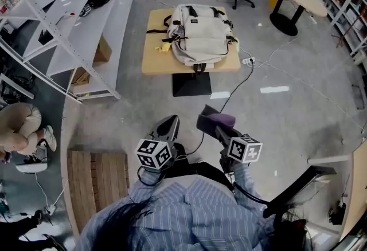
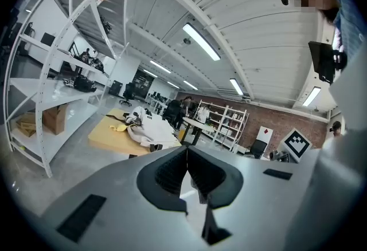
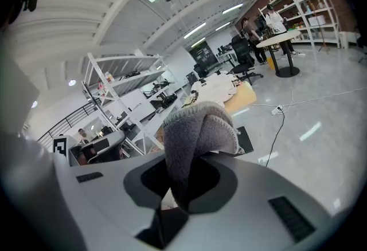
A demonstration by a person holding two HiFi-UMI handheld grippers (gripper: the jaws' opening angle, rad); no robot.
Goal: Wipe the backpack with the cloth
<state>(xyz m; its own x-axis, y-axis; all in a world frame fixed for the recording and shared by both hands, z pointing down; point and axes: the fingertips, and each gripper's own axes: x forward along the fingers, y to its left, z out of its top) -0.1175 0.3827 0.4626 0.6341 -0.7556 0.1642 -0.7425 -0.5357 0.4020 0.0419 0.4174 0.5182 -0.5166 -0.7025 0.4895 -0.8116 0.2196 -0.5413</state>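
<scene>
Well ahead of the person, on a square light-wood table (image 1: 153,58), a cream fabric backpack (image 1: 198,35) lies flat. It covers the table's right half and reaches the near and right edges. Its long axis runs from the near edge toward the far edge.

Both grippers are held close to the person's chest, well apart from the table. The right gripper (image 1: 209,122) is clamped on a folded grey fleecy cloth (image 3: 198,129), which bulges out past its jaws. The left gripper (image 2: 187,172) has its jaws pressed together with nothing between them.

The backpack lies straight ahead, roughly midway between the two grippers, so neither is clearly nearer. Wiping has not begun. The person would probably need to step up to the table's near edge before the cloth can touch the fabric.
</scene>
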